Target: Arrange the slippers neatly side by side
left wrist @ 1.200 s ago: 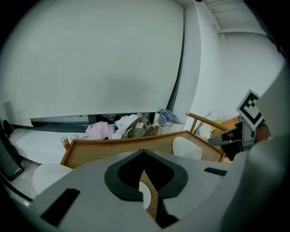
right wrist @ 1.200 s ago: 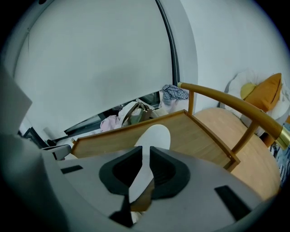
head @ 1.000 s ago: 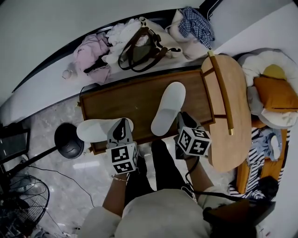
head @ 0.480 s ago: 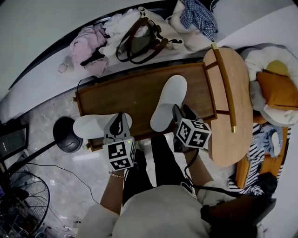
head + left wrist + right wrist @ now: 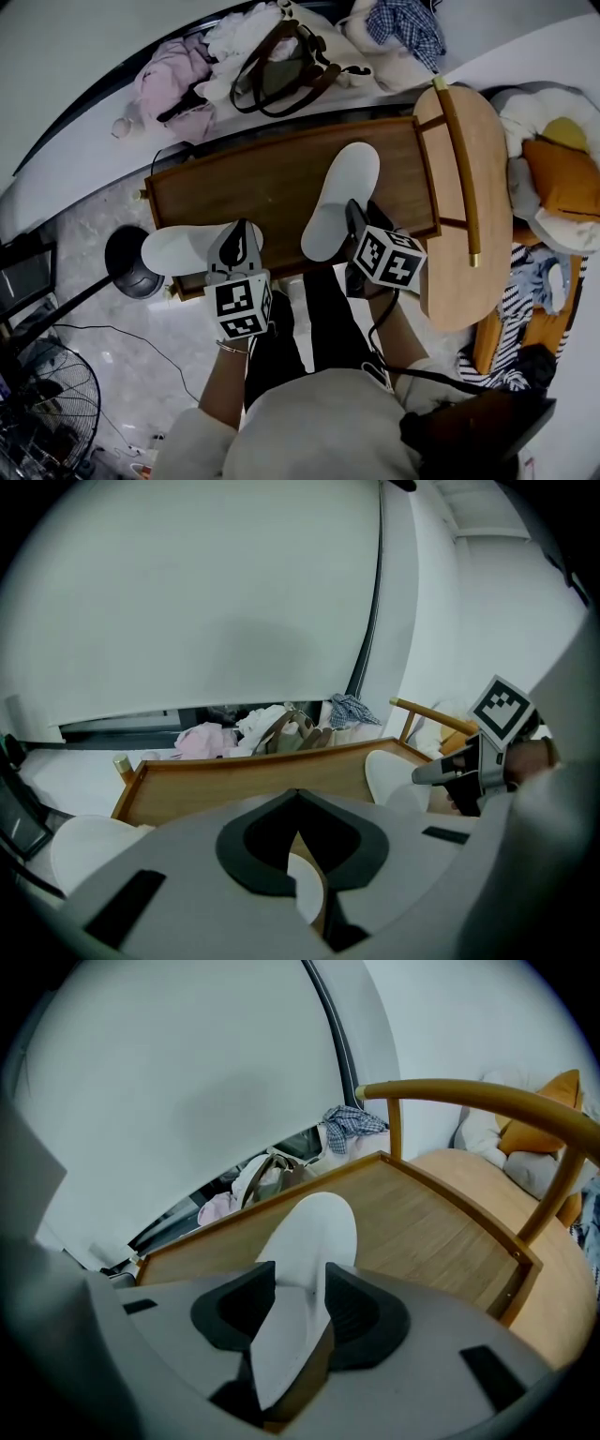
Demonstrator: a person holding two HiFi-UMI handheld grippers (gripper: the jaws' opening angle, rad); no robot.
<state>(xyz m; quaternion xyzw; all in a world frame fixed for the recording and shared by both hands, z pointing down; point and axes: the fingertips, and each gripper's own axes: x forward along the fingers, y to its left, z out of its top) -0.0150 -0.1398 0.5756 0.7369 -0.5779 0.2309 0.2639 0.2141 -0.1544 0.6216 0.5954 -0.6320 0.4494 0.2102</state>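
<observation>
The right slipper (image 5: 339, 202) lies diagonally on the wooden tray (image 5: 262, 183), toe toward the far rim and heel at the near rim. There the right gripper (image 5: 300, 1286) has its jaws clamped on the heel. The left slipper (image 5: 183, 248) lies crosswise at the tray's near left corner, overhanging the left rim. The left gripper (image 5: 298, 797) sits over its inner end, tips pressed together with white showing in the gap behind them, so it looks pinched on the slipper's edge. The 2 slippers are well apart and point different ways. To do this well, I'd swing the left slipper's toe toward the far rim, then slide it beside the right one, with the heels level along the near rim.
</observation>
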